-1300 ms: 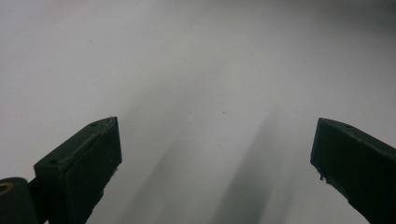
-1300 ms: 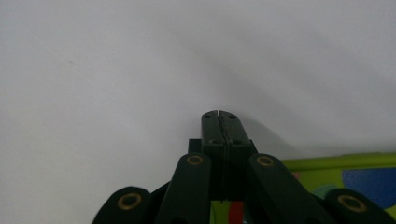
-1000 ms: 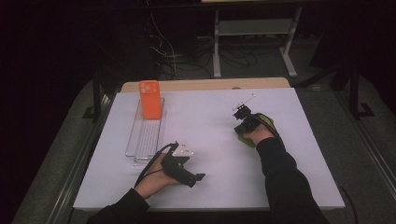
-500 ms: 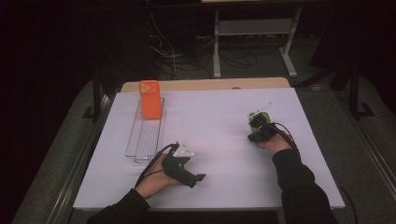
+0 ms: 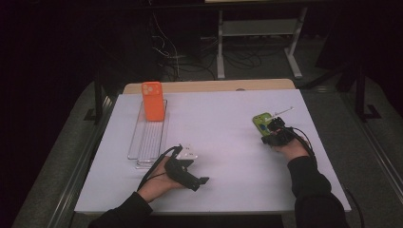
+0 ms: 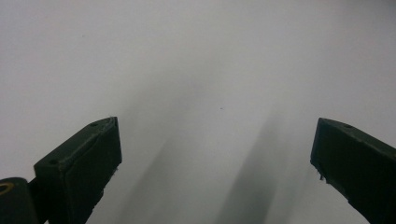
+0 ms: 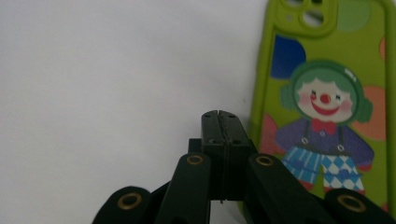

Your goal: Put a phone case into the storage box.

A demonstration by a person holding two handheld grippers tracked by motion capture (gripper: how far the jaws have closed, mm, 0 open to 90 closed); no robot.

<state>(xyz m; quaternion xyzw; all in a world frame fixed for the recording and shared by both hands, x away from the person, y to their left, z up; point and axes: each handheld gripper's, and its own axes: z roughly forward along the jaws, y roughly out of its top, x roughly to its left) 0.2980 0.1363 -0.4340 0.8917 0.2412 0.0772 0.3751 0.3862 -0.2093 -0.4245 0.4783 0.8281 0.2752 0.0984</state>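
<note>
While the left gripper (image 5: 190,176) is kept low at the near left of the white table (image 5: 223,190) in the high view, the right gripper (image 5: 274,134) is seen displaced to the right, toward the table's far right part, compared with the two earlier pictures. It now lies touching or just beside the green phone case (image 5: 262,122), which lies flat on the white surface; a thin pale stick (image 5: 281,111) lies just beyond. An orange phone case (image 5: 153,100) stands at the far end of a clear tray (image 5: 148,142), well apart from both hands.

In the left gripper view, the left gripper (image 6: 215,154) is shown with jaws wide apart over bare table, nothing between them.

In the right gripper view, the right gripper (image 7: 219,128) is shown with jaws pressed together on nothing, their tip alongside the left edge of the green phone case (image 7: 327,98), whose clown print faces up. The shift is judged an approach to nudge or line up the case, not yet a grasp.
</note>
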